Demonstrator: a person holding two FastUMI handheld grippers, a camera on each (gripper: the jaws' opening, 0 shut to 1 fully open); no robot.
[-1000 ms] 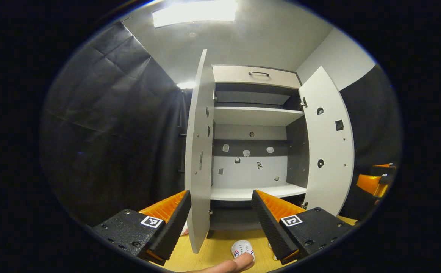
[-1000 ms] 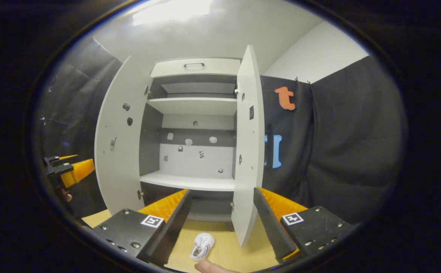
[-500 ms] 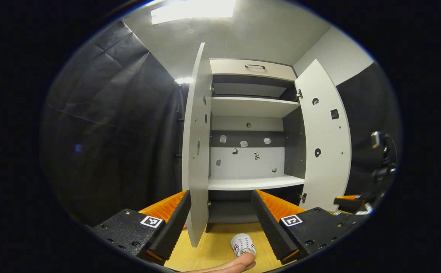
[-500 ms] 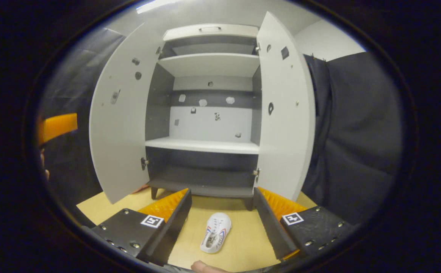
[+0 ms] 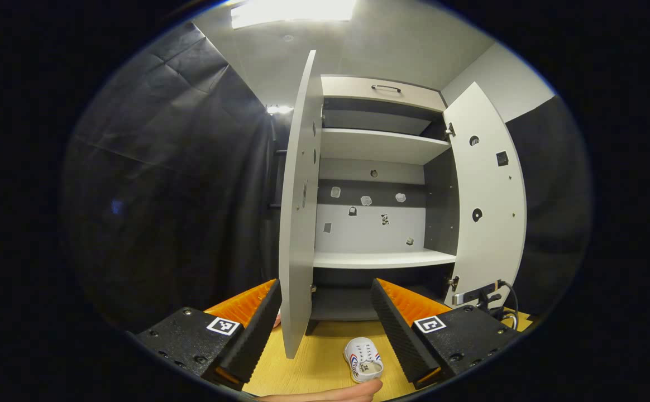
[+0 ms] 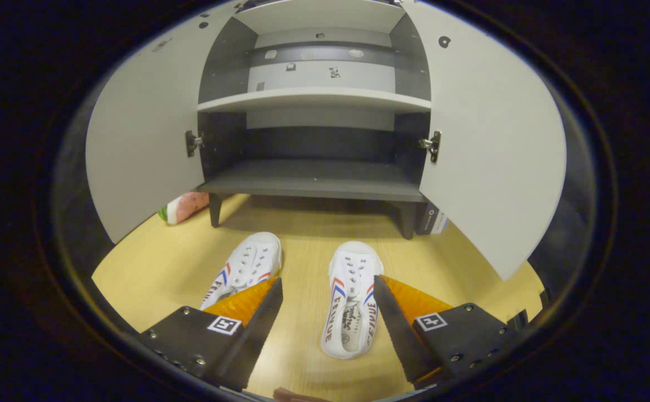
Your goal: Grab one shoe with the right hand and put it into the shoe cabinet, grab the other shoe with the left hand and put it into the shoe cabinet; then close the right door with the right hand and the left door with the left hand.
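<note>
First step in hand: reaching with the right gripper (image 6: 328, 329) for one shoe. Jaws spread wide, grasping nothing, poised over the right shoe (image 6: 352, 296), which lies between the fingers on the wooden floor (image 6: 157, 268), toe toward the shoe cabinet (image 6: 314, 178) ahead. Second shoe (image 6: 245, 268) just beside, partly behind the near finger. Both doors open, bottom shelf bare. Left gripper (image 5: 325, 329) likewise released, farther back, with a shoe (image 5: 363, 365) below between its fingers. Next, probably: lower, straddle the shoe's sides, clench, lift forward.
</note>
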